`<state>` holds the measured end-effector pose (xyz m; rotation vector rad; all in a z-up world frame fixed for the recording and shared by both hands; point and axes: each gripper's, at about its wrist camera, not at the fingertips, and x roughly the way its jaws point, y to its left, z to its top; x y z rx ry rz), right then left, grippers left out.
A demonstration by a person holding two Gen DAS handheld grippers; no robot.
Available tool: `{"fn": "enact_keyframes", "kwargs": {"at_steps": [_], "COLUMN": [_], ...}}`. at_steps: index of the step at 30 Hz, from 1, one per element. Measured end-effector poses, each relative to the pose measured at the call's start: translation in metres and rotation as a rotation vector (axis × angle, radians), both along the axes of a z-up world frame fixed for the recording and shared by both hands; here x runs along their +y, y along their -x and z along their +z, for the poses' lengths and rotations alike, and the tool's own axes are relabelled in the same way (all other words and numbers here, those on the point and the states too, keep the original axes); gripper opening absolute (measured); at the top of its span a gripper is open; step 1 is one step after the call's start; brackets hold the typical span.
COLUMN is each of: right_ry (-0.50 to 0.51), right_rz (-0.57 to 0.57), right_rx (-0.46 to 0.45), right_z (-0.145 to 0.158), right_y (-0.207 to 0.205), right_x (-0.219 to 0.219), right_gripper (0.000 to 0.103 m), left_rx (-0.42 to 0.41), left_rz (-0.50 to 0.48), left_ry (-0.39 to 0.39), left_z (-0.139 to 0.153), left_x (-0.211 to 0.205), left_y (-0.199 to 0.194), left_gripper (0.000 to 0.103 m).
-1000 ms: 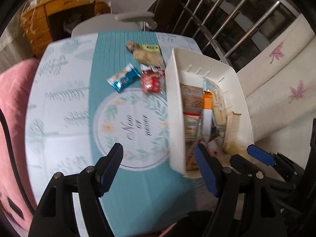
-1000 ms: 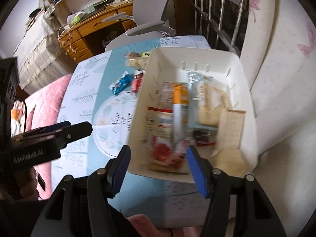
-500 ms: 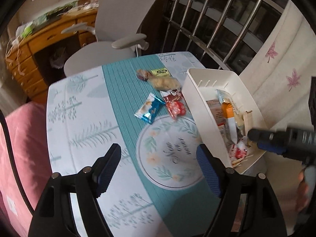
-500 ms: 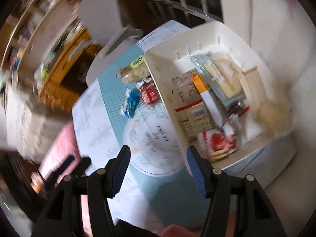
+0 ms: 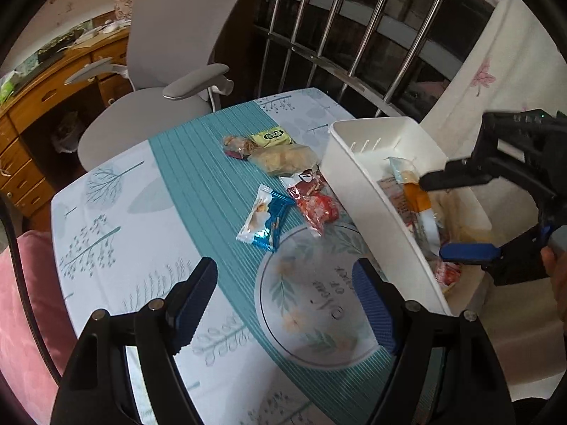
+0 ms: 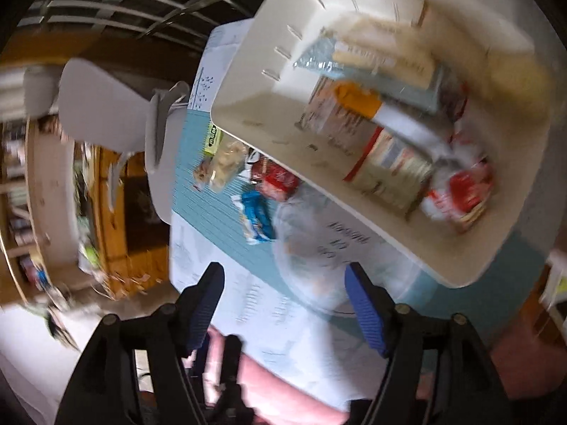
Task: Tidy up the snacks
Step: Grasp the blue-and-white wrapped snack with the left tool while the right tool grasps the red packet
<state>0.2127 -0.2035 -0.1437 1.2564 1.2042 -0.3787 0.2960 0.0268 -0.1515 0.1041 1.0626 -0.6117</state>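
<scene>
Both spread, empty grippers (image 5: pixel 283 304) (image 6: pixel 283 304) withdrew from bin (image 5: pixel 358 191); chair (image 5: pixel 170 71) behind table (image 5: pixel 124 212).

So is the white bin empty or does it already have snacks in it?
Partly full. The bin holds several packets, an orange-and-white one among them; four or so snacks lie outside on the table.

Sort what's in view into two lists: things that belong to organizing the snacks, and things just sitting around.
Part of the job:
- white bin, already holding packets
- blue snack packet
- red snack packet
- clear bag of pale snacks
- yellow-green packet
- small clear-wrapped snack
- left gripper, fingers apart, empty
- right gripper, fingers apart over the bin

Just lying about:
- grey office chair
- wooden desk
- pink cushion
</scene>
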Motion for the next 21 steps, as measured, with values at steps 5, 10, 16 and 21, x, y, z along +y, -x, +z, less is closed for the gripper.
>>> {"fn": "enact_keyframes", "kwargs": {"at_steps": [5,10,16,21], "right_ry": [-0.049,-0.043,-0.006,0.046], "right_rz": [-0.138,-0.287,-0.353,-0.384], "right_rx": [0.046,0.069,0.099,0.170], "right_z": [-0.018,-0.033,-0.053,-0.071], "right_y": [-0.013,-0.020,-0.040,-0.055], "right_x": [0.005,0.005,0.004,0.006], "right_gripper": [0.071,0.071,0.071,0.071], "left_rx": [0.014,0.038,0.075,0.087], "left_rz": [-0.028,-0.053,-0.035,-0.025], "left_ry": [-0.013,-0.021,0.009,-0.008], "left_z": [-0.026,-0.057,-0.088,-0.108], "left_x": [-0.015,-0.030,-0.040,-0.047], "left_y": [-0.028,-0.047,-0.062,-0.069], "left_gripper": [0.077,0.077,0.075,0.068]}}
